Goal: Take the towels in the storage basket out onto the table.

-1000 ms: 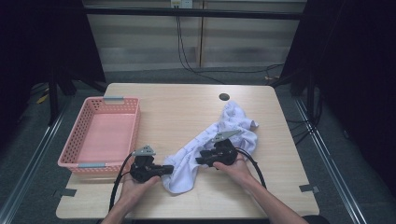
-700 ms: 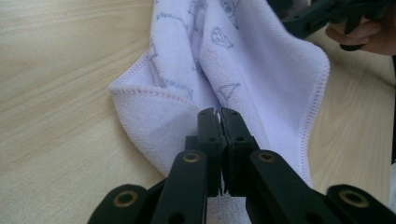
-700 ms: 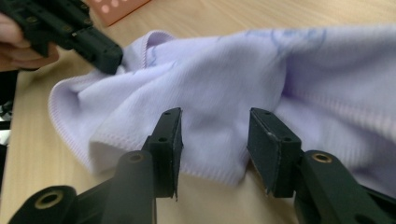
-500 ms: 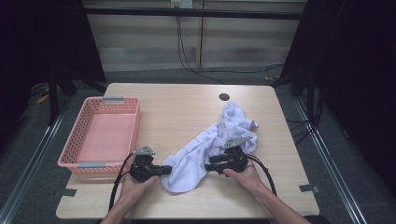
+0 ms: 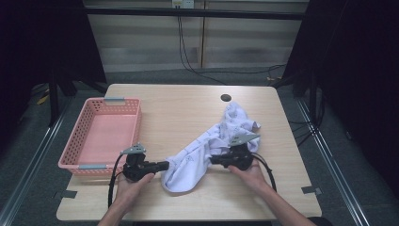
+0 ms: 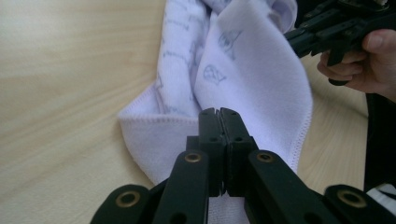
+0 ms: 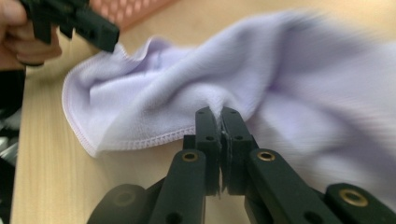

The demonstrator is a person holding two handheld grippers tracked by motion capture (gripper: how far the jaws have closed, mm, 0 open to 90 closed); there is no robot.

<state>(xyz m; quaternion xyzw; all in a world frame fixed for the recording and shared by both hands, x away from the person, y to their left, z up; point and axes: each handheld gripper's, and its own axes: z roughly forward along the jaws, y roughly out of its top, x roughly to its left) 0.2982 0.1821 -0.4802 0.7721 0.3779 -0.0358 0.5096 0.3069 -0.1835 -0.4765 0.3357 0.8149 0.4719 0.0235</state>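
Two pinches held the white towel at this moment, one from each side. You had your left gripper clamped on the hemmed near corner, its jaws pressed together with cloth between them, as the left gripper view showed. Your right gripper had just been closing, and in the right gripper view its jaws were together on a fold of the towel along the other edge.

The towel lay rumpled on the wooden table, stretched diagonally from your hands toward the far right, near the small dark hole. The pink basket sat well apart at the left, open and with nothing in it.

Gripping two separate points along the near end made sense if you meant to spread or lift the cloth: held that way, it could be pulled taut between your hands instead of bunching. The far end looked crumpled and would probably drag when raised.
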